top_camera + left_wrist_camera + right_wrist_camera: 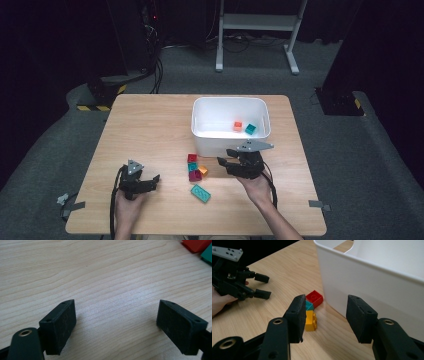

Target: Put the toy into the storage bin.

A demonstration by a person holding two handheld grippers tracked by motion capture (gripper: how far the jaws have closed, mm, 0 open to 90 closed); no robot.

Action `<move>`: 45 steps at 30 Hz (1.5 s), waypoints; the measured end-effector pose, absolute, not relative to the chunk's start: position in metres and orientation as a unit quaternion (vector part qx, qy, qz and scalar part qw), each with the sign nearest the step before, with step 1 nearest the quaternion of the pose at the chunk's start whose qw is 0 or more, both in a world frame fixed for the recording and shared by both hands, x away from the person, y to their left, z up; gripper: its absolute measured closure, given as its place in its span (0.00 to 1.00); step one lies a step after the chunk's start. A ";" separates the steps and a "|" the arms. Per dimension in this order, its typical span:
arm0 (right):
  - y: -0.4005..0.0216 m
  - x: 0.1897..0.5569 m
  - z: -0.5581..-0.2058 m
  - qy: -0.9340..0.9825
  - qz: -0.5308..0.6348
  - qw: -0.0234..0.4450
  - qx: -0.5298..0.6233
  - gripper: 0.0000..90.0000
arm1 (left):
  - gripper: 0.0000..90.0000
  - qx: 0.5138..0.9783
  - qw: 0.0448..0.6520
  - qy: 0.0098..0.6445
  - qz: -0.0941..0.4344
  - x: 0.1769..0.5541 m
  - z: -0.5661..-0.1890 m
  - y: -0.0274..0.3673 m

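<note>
Right claw (223, 156), jaws wide and empty, approaches the loose bricks (195, 167) mid-desk before the white bin (200, 143); left claw (153, 181) rests wide; next, likely straddling one brick.

We see a smooth, pale wood table (150, 130), a shiny white plastic bin (220, 140), and glossy plastic blocks (313, 298).

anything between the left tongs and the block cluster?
No. In the high view, only bare table lies between the left tongs and the block cluster. The left gripper view shows bare wood too.
</note>
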State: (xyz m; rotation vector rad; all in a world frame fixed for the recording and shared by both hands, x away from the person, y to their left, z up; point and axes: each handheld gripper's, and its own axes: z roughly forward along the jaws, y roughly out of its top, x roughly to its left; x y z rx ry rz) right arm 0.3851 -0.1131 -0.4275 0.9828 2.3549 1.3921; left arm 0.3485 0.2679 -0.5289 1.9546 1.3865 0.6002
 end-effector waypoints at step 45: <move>-0.041 0.345 -0.520 0.868 0.402 0.051 0.287 0.49 | 0.18 0.747 0.329 0.530 0.229 0.349 -0.529 0.268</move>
